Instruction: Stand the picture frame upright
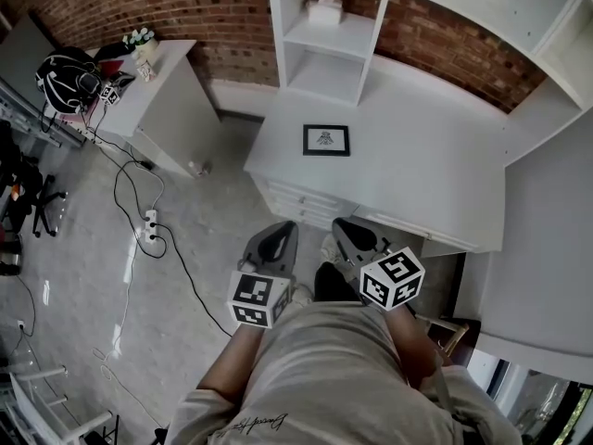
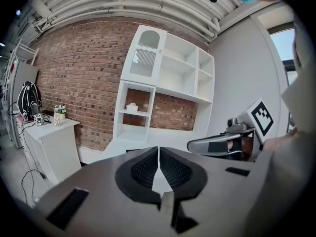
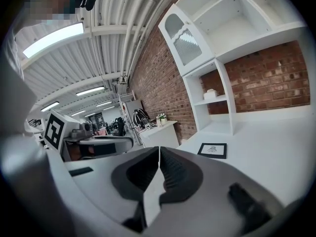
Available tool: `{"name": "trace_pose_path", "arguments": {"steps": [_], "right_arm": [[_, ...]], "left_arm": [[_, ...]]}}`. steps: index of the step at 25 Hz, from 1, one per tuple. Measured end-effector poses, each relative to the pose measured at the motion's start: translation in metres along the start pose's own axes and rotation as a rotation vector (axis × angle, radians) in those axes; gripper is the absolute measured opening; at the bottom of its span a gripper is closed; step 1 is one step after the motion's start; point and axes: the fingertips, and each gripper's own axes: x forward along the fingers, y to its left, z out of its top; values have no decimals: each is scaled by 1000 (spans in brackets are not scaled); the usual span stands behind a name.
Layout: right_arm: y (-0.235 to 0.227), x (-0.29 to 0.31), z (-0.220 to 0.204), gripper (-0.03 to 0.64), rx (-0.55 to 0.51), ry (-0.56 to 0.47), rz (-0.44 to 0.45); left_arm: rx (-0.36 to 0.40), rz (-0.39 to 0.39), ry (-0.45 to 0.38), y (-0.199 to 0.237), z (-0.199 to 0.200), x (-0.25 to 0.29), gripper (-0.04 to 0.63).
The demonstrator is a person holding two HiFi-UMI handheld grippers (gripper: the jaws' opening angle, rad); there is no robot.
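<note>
The picture frame point(image 1: 326, 140), black-edged with a small drawing on white, lies flat on the white desk point(image 1: 417, 165) near its left end. In the right gripper view the picture frame point(image 3: 213, 150) lies ahead and to the right of the jaws. My left gripper point(image 1: 278, 233) and right gripper point(image 1: 347, 228) are held side by side close to my body, short of the desk's front edge. Both are shut with nothing between the jaws. The left gripper point(image 2: 158, 149) points at the shelf unit, the right gripper point(image 3: 159, 149) along the desk.
A white shelf unit point(image 1: 324, 40) stands on the desk behind the frame, with a tissue box point(image 1: 324, 9) in it. Drawers point(image 1: 301, 202) face me under the desk. At the left stands a white cabinet point(image 1: 157, 86) with a backpack point(image 1: 65, 82); cables and a power strip point(image 1: 148, 225) lie on the floor.
</note>
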Motion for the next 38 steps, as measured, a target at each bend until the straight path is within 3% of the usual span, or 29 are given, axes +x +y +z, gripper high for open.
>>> {"name": "trace_pose_path", "arguments": {"steps": [18,27,38], "right_arm": [[-103,92,62,29,-29,17,66],[-156,117,82,29,-24,32,86],[-186,132,92,29,-28,33,129]], "left_arm": [[-6,60,-10,66,48,118,23],[-28,95,-3,79,64,169,23],[-14,151,10,85,71,199,23]]}}
